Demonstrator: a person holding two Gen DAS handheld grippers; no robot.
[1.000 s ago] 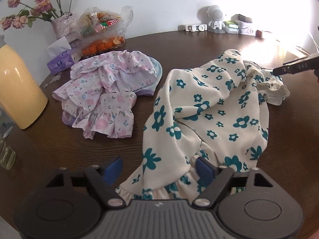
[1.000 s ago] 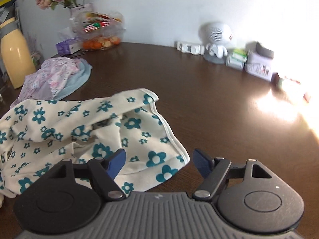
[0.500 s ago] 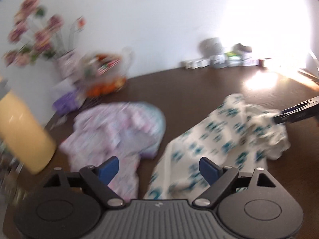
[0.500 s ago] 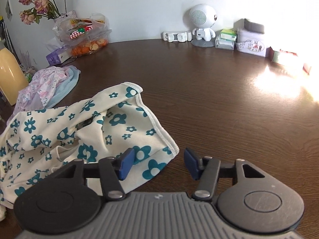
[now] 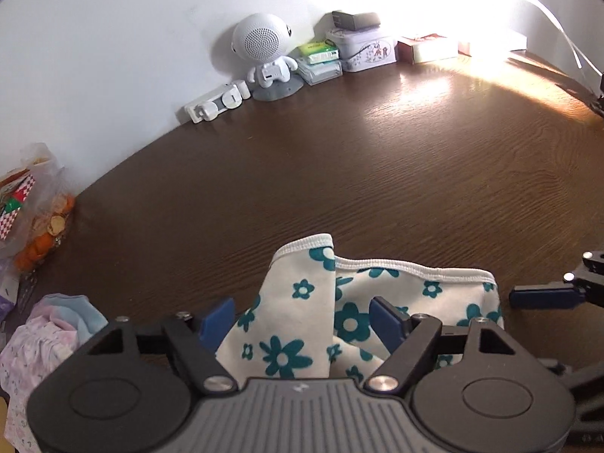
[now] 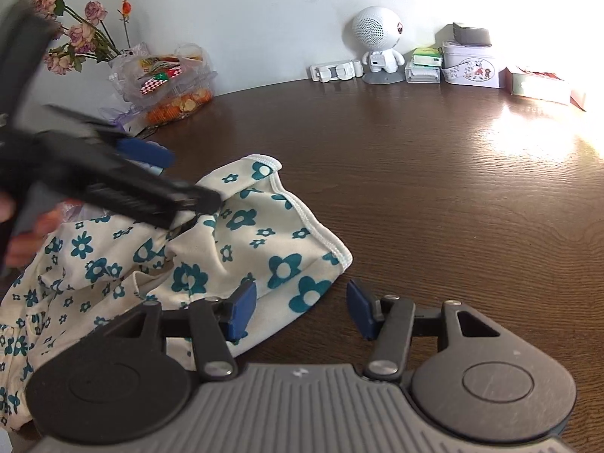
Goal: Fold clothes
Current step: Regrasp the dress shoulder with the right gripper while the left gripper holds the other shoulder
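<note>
Looking along my left gripper (image 5: 304, 319), I see its blue fingers (image 5: 217, 319) spread wide on either side of the garment (image 5: 302, 313), a cream cloth with teal flowers lying on the near part of the brown desk (image 5: 377, 173). A hemmed corner of the cloth pokes up between them, but they are not closed on it. My right gripper (image 6: 300, 307) is also wide open, its left finger resting against the garment's near edge and its right finger over bare desk. The garment spreads to the left from there, rumpled. At the far wall stand a white speaker (image 6: 379, 39) and a tin (image 6: 473, 66); far left are flowers (image 6: 71, 36) and a snack bag (image 6: 171, 83). A pink pile (image 5: 41, 343) lies near left.
</note>
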